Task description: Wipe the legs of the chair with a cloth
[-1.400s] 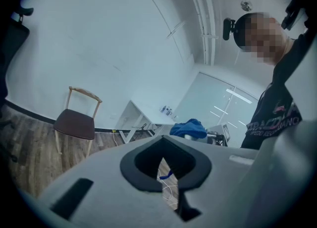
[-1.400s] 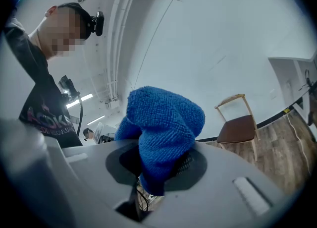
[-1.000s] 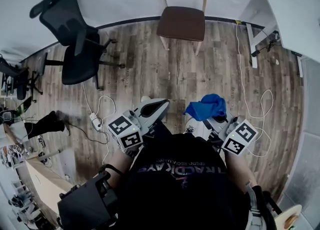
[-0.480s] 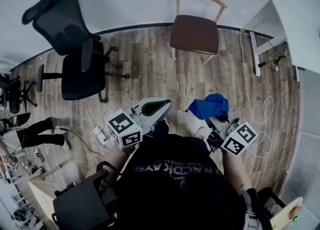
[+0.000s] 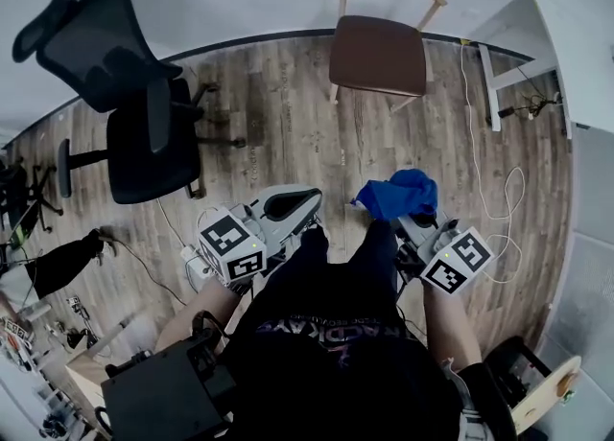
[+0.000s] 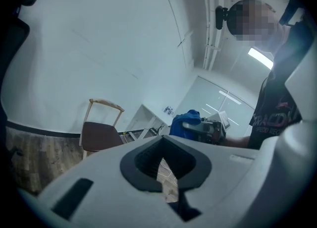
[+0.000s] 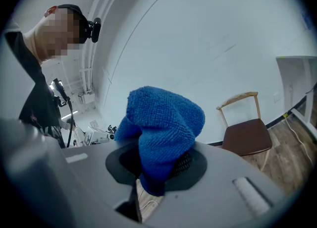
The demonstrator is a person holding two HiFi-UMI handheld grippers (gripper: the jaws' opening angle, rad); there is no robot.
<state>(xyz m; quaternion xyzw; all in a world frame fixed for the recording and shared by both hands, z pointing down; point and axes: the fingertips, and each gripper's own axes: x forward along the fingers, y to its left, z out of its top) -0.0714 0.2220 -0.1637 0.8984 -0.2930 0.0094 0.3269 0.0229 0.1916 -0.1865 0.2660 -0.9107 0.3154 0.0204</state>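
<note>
While the wooden chair (image 5: 378, 54) stands well apart at upper centre, right claw (image 5: 414, 228) clamps the blue cloth (image 5: 398, 195), ready for wiping its legs; left claw (image 5: 288, 207) is narrow, empty, spare.

My left gripper (image 5: 305, 201) and right gripper (image 5: 411, 225): light grey, black pads. Marker cubes (image 5: 232, 245): black-and-white squares. Cloth (image 7: 163, 123): bright blue, looped pile. Chair (image 5: 377, 41): brown seat, pale wood frame. Floor (image 5: 288, 132) before chair: grey-brown woodgrain.
</note>
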